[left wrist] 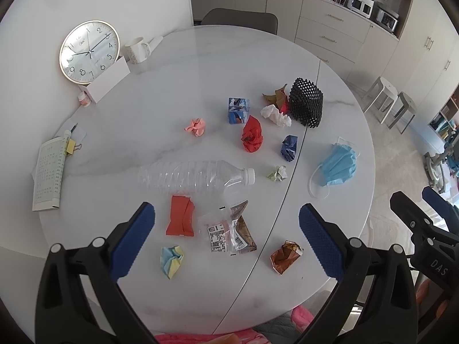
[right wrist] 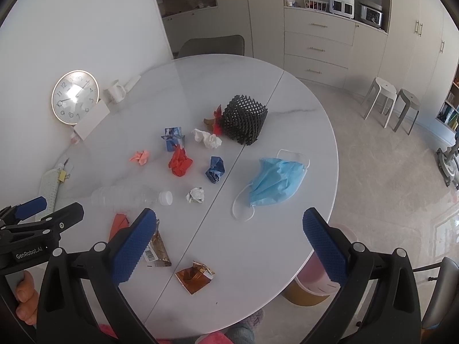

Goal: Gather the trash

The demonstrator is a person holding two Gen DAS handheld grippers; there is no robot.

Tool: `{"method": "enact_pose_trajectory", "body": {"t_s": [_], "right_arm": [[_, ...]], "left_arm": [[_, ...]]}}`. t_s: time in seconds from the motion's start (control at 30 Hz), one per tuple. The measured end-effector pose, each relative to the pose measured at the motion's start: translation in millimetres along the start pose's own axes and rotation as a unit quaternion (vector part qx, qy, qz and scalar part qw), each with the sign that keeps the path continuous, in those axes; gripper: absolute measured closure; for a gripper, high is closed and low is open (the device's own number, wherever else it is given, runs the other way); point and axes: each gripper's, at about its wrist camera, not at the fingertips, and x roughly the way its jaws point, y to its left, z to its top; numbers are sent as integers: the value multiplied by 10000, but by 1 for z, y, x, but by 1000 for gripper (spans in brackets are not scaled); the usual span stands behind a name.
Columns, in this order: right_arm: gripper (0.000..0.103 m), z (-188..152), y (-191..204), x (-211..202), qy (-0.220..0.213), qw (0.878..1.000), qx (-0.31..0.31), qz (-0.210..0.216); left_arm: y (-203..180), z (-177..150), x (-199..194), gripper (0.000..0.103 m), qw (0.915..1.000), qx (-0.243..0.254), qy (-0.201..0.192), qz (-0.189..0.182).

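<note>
In the left wrist view, the left tongs (left wrist: 226, 236) hang wide apart over the near edge of the round white table (left wrist: 200, 66), gripping nothing. Between their blue pads (left wrist: 134, 240) lie a flat red wrapper (left wrist: 180, 219) and a clear snack packet (left wrist: 231, 232), side by side; just below the left pad sits a crumpled blue-yellow paper (left wrist: 171, 260), and near the right pad a crushed brown foil wrapper (left wrist: 285, 256). Just beyond the tips an empty plastic bottle (left wrist: 195, 177) lies on its side, cap toward the right. Farther ahead are scattered a pink paper ball (left wrist: 196, 126), a red crumple (left wrist: 252, 138), a dark blue crumple (left wrist: 289, 147), a small pale green ball (left wrist: 277, 173), a white tissue (left wrist: 275, 115) and a black mesh basket (left wrist: 306, 102); a blue face mask (left wrist: 338, 166) lies ahead to the right. The right tongs (left wrist: 424, 215) show at the far right edge, off the table. In the right wrist view, the right tongs (right wrist: 229, 243) are likewise spread open and empty above the table's near rim. The brown foil wrapper (right wrist: 195, 276) lies between the pads, the face mask (right wrist: 274, 182) just ahead of the right pad, and the bottle (right wrist: 132, 196) ahead to the left. The left tongs (right wrist: 43, 209) enter at the left edge, held by a hand (right wrist: 25, 298); from here I cannot tell their opening. A pink bin (right wrist: 312, 281) stands on the floor under the right pad.
</note>
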Motion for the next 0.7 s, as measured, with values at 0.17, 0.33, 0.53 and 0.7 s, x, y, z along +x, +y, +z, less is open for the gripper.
{"method": "enact_pose_trajectory", "body": {"t_s": [0.17,0.33,0.53,0.7], "right_arm": [[2,0,1,1,24,10000,-8,20],[2,-1,1,-1,14,10000,-9,36],[2,-1,2,0,28,10000,-9,29],[2,-1,2,0,31,10000,-6,30]], "left_arm": [[0,-1,-1,7,10000,12,4,2],[0,-1,-1,7,10000,-5,17,6],[1,-1,0,6,10000,-5,21,10],[1,-1,0,7,10000,-13,37,7]]}}
